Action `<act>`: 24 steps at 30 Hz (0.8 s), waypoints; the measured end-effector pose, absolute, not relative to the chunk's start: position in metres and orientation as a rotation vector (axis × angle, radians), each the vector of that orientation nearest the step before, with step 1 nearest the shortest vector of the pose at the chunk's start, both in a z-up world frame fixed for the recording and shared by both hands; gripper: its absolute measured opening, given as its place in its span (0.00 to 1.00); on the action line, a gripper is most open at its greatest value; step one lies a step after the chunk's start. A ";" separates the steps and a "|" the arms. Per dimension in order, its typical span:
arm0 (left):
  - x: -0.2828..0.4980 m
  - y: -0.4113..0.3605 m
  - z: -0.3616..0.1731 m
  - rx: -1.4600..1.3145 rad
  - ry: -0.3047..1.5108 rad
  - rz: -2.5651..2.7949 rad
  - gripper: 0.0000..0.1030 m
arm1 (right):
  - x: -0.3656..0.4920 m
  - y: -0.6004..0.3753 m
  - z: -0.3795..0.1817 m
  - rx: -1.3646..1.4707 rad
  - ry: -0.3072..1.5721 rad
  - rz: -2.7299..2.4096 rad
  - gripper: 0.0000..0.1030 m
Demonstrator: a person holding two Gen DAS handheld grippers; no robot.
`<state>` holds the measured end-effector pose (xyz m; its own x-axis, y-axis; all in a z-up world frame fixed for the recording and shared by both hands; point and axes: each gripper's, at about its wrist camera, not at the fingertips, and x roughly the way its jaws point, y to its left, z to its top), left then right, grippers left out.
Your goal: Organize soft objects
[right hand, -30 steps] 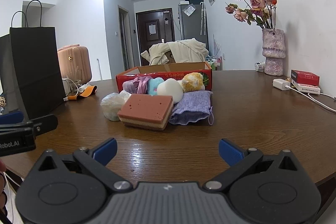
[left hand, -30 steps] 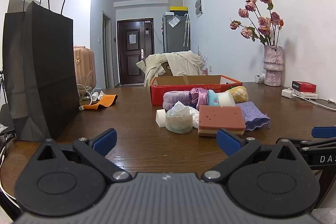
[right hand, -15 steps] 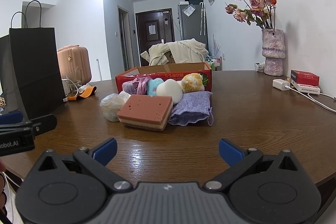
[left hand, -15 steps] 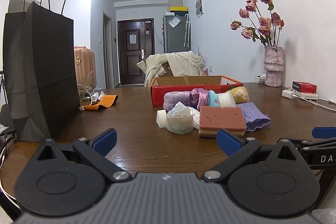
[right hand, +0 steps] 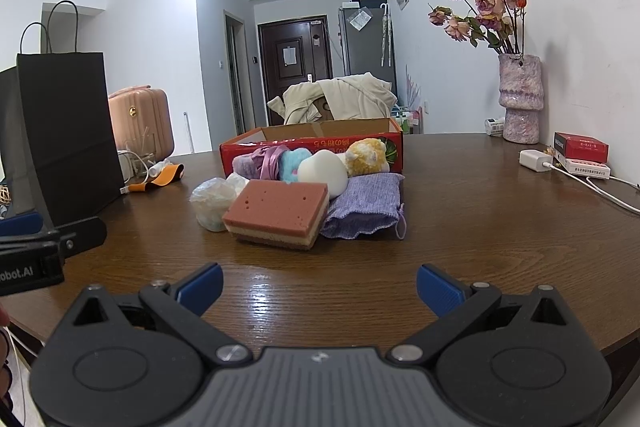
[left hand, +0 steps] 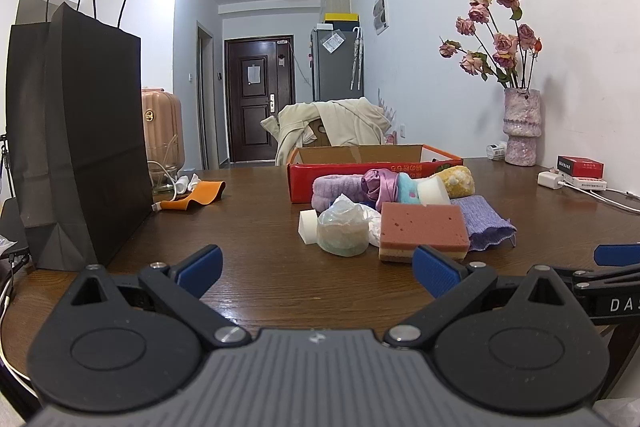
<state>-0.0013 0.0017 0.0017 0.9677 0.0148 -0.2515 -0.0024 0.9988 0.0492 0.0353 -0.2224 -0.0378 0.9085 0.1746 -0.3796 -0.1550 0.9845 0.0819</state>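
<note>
Pink sponge [left hand: 424, 231] on table [left hand: 248, 227], front of soft pile, touching purple pouch [left hand: 482, 222]; red box [left hand: 374, 167] just behind; left gripper [left hand: 316, 263] and right gripper [right hand: 318, 285] both wide open, empty; sponge slightly nearer than a second ago.

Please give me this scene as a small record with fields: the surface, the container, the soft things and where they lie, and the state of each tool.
surface: brown wooden table
container: open red cardboard box, behind the pile
soft items: pink layered sponge in front; purple knitted pouch beside it; clear plastic bag; small white foam block; yellow plush toy
item status: all in a pile on the table, in front of the box
left tool: open, empty
right tool: open, empty
other: black paper bag, vase of roses
</note>
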 end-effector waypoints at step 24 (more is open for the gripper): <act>-0.002 0.002 0.002 0.048 0.252 0.011 1.00 | 0.035 -0.222 -0.041 0.054 0.401 0.170 1.00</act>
<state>-0.0017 0.0024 0.0025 0.9683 0.0167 -0.2494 -0.0047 0.9988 0.0487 0.0351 -0.2216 -0.0406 0.9066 0.1756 -0.3837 -0.1544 0.9843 0.0856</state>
